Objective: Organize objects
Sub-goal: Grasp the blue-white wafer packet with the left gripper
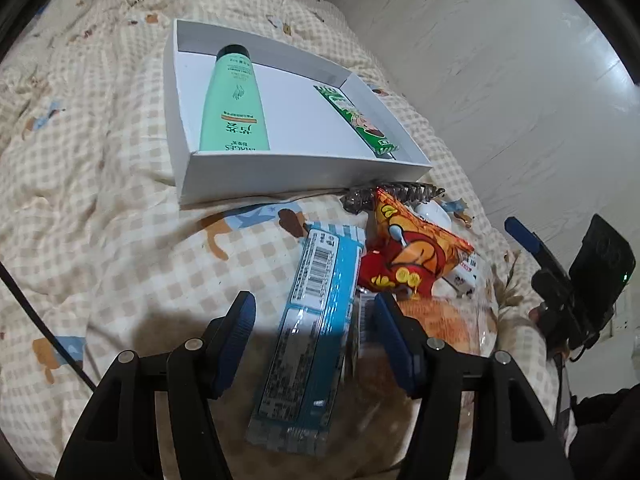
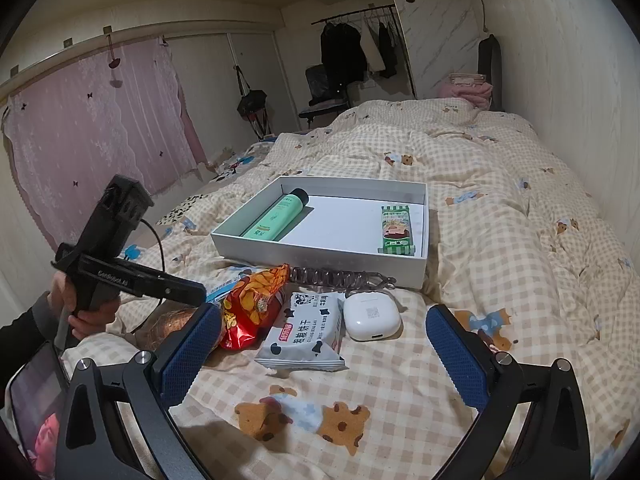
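Colours on the bed

The blanket (image 2: 500, 240) has tan and cream checks with brown bears. The box (image 2: 320, 256) is white, the tube (image 1: 234, 108) is mint green, and the near packet (image 1: 308, 320) is bright blue.

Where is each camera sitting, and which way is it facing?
Left wrist: on the left gripper, angled down at a blue barcoded packet lying between its fingers; right gripper at the right edge.
Right wrist: on the right gripper, looking along the bed; a hand shows.
Both show the white cardboard box and the green tube.
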The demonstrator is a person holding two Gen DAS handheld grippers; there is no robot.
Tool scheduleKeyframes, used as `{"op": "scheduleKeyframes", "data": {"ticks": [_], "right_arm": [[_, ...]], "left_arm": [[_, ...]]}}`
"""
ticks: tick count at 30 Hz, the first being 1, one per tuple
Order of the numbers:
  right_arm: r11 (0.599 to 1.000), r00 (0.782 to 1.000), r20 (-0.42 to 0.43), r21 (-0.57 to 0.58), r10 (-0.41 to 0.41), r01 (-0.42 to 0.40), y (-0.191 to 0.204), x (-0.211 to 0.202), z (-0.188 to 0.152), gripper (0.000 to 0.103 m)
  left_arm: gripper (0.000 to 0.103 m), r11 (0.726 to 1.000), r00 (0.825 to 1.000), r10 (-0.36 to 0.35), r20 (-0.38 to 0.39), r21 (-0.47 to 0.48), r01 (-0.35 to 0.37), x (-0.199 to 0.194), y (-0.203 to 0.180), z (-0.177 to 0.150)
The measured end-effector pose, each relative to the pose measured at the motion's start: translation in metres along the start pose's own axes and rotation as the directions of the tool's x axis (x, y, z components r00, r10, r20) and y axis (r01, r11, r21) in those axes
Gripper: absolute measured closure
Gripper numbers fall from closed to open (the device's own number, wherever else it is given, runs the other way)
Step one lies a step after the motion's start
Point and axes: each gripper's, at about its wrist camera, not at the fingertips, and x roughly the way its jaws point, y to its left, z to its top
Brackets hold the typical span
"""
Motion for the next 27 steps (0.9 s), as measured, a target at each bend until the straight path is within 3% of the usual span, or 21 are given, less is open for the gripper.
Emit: {"op": "scheduleKeyframes", "data": {"ticks": [6,7,8,12,15,17,21,27], "right_arm": [[1.0,1.0,0.0,0.002,0.001,-0.001,0.0,0.0,0.0,0.0],[1.0,1.0,0.0,0.003,0.001,-0.001,0.0,0.001,0.0,0.0],[1.0,1.0,-0.001,0.003,0.001,-0.001,-0.001,0.001,0.0,0.0],[1.0,1.0,0.0,0.004,0.001,-0.001,-0.001,0.001,0.001,0.0],[1.0,1.0,0.0,0.006,0.001,-0.001,-0.001,0.001,0.0,0.0],[1.0,1.0,0.0,0.007,0.002,-0.002,-0.001,0.001,0.001,0.0],[1.0,1.0,-0.002,0.01,0.005,-0.005,-0.001,0.001,0.001,0.0],[1.0,1.0,-0.003,0.02,0.008,-0.007,-0.002,0.001,0.0,0.0]], "left_arm": [[0.04,0.999,0.999,0.033,-0.035,-0.034,-0.034,0.01,-0.002,0.012],[0.059,0.999,0.999,0.041,-0.03,-0.029,-0.042,0.01,-0.004,0.013],[0.069,0.998,0.998,0.051,-0.023,-0.02,-0.052,0.01,-0.006,0.013],[0.071,0.997,0.997,0.079,0.002,-0.013,-0.079,0.004,-0.011,0.01],[0.071,0.998,0.996,0.062,0.062,-0.017,-0.061,-0.014,-0.014,0.006],[0.071,0.995,0.987,0.095,0.13,-0.02,-0.093,-0.027,-0.017,0.006],[0.07,0.97,0.933,0.237,0.271,-0.023,-0.24,-0.044,-0.02,0.012],[0.07,0.938,0.907,0.337,0.252,-0.006,-0.346,-0.018,-0.023,0.02]]}}
